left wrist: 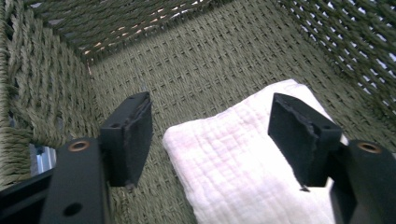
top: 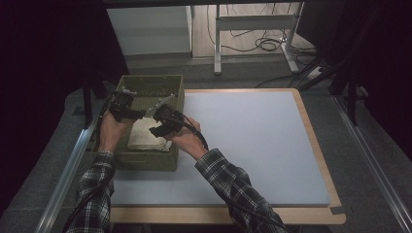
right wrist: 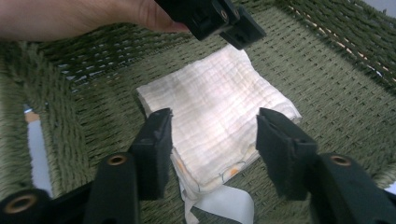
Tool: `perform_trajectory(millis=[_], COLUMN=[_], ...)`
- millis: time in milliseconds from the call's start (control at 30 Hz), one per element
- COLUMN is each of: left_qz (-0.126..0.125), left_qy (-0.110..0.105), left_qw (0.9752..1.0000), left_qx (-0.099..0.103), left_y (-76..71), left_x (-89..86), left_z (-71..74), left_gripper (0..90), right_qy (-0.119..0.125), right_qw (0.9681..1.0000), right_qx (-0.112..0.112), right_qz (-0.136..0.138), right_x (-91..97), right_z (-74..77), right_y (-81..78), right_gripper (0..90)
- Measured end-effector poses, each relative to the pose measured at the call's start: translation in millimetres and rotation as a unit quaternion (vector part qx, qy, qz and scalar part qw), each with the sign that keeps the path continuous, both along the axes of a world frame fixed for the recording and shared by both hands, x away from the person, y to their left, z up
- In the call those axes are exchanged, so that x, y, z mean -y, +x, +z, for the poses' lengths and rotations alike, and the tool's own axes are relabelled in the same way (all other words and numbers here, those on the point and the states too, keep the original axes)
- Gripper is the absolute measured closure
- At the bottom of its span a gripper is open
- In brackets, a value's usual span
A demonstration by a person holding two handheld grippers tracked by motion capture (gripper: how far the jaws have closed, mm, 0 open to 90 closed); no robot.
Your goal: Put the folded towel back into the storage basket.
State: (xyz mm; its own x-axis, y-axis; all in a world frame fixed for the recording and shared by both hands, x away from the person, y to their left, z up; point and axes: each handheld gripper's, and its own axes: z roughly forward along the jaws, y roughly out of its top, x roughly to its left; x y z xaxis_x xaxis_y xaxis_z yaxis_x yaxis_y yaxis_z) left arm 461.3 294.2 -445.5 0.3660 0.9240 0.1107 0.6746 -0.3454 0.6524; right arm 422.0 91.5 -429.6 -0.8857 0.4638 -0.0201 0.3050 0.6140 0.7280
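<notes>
Inside basket (top: 145, 162), on its woven floor: folded cloth (top: 145, 138), lying flat, close to the near wall, far half of the floor bare. Looks set down on purpose: square fold intact, edges stacked, white tag (right wrist: 224, 200) poking out at the near edge.

Over the cloth, from the left: left gripper (top: 141, 114), dipped below the rim, jaws moderately apart. From left gripper view (left wrist: 210, 135): straddles one corner of cloth (left wrist: 243, 163), right pad in front of the fabric, left pad over bare weave (left wrist: 210, 60). Pinches nothing, and no fabric lifts or bunches between the pads.

From the right: right gripper (top: 158, 130), also inside the basket, jaws about half open. From right gripper view (right wrist: 212, 144): frames the near edge of cloth (right wrist: 215, 98) with clear gaps on both sides. Grips nothing. Opposite, at the top of that view, left gripper (right wrist: 238, 28) beside the cloth's far corner, hand behind it.

Judgement: placing step about done. Both sets of jaws slack because the cloth rests on the floor by its own weight. Kept low and either side, likely so the fold doesn't flop. Next likely lifting straight out. Risk: pad or tag snagging and dragging a layer open.
</notes>
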Motion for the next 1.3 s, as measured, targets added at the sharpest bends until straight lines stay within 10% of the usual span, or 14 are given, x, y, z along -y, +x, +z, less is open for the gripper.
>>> perform_trajectory(millis=[633, 1300], left_qz=[-0.012, -0.027], left_qy=[-0.056, -0.071], left_qw=[0.9983, 0.9971], left_qx=[0.006, 0.006], left_y=[-10.2, -24.7], left_x=[4.4, 14.3], left_z=[5.2, 5.7], left_gripper=[10.3, 0.8], right_qy=[0.022, 0.031], right_qw=[0.9997, 0.9994], right_qx=[-0.001, -0.002], right_qz=[0.011, 0.014], right_x=[22.5, 52.2], right_z=[10.0, 12.3], right_y=[-4.4, -9.8], right_gripper=[23.5, 7.4])
